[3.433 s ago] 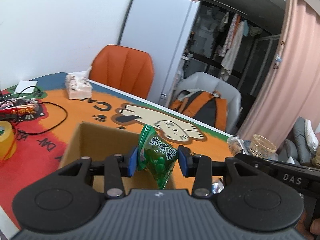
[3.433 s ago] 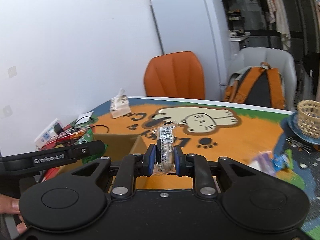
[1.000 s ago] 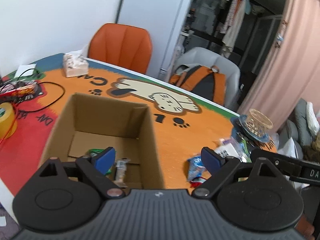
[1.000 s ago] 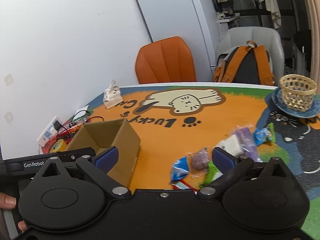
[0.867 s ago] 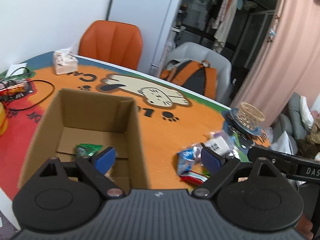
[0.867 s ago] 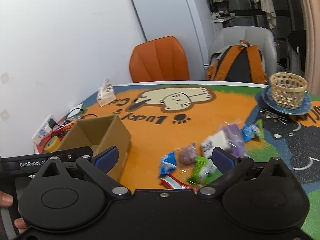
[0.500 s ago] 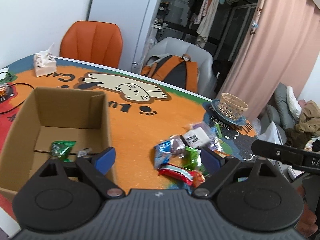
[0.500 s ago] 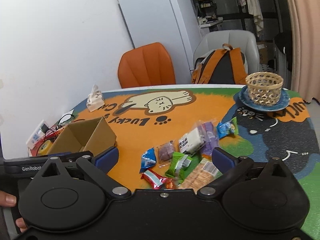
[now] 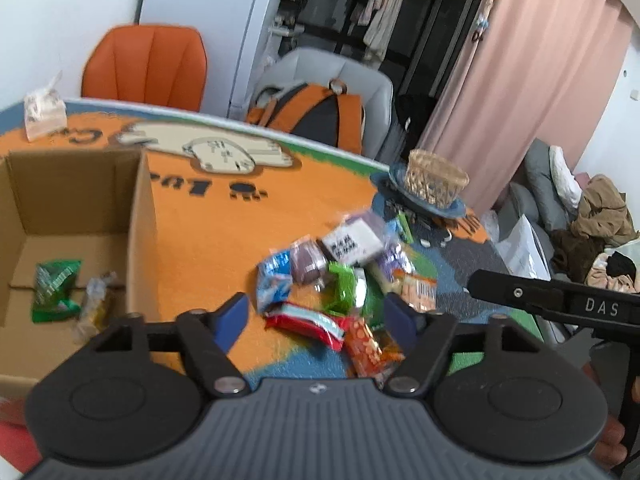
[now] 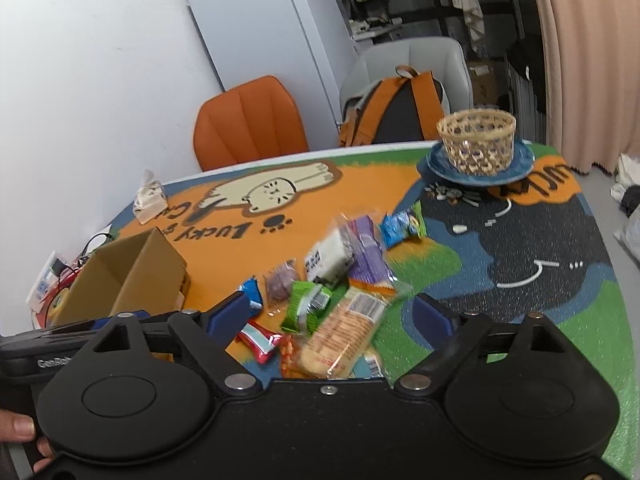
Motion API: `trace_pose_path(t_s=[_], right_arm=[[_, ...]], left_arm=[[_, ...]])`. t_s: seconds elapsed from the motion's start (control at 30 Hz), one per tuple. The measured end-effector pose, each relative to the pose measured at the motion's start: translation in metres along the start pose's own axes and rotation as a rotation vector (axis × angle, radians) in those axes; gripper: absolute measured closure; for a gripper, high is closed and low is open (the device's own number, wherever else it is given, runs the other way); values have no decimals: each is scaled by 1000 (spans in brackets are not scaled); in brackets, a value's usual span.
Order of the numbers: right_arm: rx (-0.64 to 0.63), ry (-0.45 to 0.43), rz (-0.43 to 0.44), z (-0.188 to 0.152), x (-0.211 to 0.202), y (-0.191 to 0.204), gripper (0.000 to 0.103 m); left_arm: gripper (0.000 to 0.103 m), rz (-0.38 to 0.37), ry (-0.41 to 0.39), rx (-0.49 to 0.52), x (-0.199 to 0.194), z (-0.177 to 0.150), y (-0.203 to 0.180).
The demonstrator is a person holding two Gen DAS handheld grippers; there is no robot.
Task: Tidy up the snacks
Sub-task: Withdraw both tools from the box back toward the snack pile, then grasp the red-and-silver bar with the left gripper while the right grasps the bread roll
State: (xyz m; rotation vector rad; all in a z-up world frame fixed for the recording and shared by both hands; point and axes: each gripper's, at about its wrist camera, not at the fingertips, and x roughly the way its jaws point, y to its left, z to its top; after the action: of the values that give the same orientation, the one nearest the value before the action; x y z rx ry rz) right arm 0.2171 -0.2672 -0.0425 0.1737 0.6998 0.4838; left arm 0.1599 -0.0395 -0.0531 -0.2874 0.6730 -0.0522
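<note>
- Left wrist view: left tongs [image 9: 316,314] closing, nothing gripped, above a red packet [image 9: 306,325] on the desk [image 9: 224,236].
- Right tongs [image 10: 332,316] closing, empty, over a cracker pack [image 10: 340,336].
- Cardboard box [image 9: 140,216] holds a green bag [image 9: 54,290].

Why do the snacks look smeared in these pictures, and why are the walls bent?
Left wrist view: the snack pile and cardboard box are smeared by motion blur, while the left gripper stays sharp. Right wrist view: the snacks are softly smeared too, the basket fairly crisp. In both, the fisheye lens bows straight edges like the fridge and darkens the corners.
</note>
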Motion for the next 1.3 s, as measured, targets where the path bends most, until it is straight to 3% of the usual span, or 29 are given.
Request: trace_pose_path(t_s=[0.13,1.13,1.17,1.3], right_arm=[[9,21,-2,-6,11,-2,18],[31,141,-41,-15,79,-12,20],[34,149,-39,-16,81,-12,23],[36,174,-19,-19,86,-11,55]], left_arm=[[41,0,24,-18,11,-4,2],[41,79,71,-13,84,-15,6],[42,80,68,-6,84,-16,6],[51,83,60,13,84,-17,5]])
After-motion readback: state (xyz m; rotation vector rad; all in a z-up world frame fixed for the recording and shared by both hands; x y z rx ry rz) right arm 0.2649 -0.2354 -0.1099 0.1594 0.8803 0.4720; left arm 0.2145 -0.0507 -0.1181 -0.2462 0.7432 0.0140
